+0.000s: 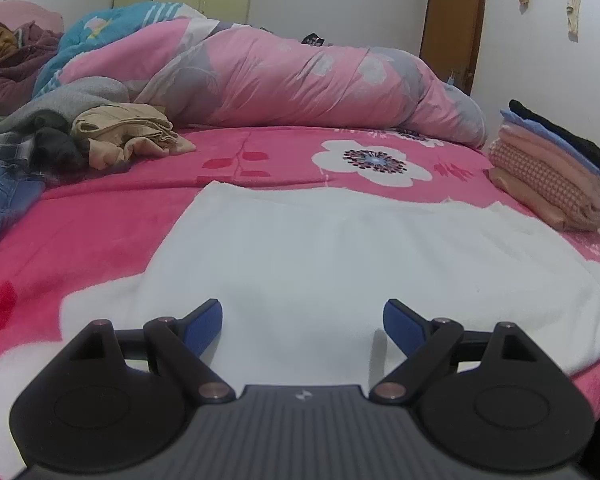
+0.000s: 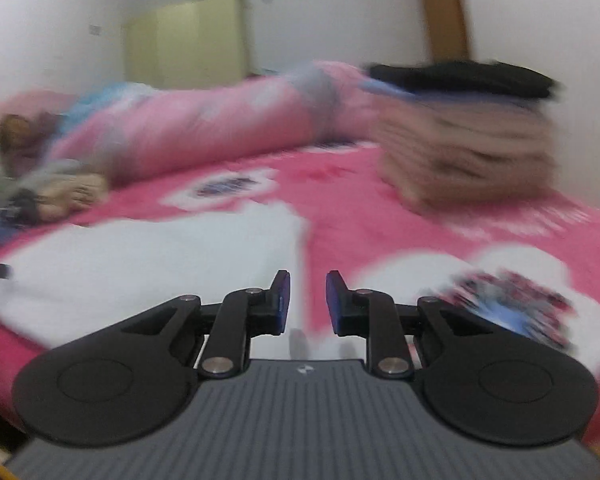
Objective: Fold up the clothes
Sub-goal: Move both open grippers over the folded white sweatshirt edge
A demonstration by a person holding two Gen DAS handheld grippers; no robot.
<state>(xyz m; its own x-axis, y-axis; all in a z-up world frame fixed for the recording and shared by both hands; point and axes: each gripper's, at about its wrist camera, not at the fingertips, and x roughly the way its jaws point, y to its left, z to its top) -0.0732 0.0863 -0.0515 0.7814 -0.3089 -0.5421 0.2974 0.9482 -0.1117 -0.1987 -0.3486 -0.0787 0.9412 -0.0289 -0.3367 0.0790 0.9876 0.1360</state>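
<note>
A white cloth (image 1: 320,248) lies spread flat on the pink flowered bed (image 1: 260,160). The left tool (image 1: 302,322) hovers over the cloth's near edge, its jaws wide apart and holding nothing. The right tool (image 2: 308,300), seen through a blurred view, sits at the cloth's right edge with jaws narrowly apart and nothing between them. A stack of folded clothes (image 1: 556,176) rests on the bed's right side, and a heap of unfolded clothes (image 1: 100,136) lies on the left.

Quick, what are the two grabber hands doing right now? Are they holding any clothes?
Left gripper: open wide over the white garment, holding nothing.
Right gripper: open only a narrow gap, nothing between its pads.
</note>
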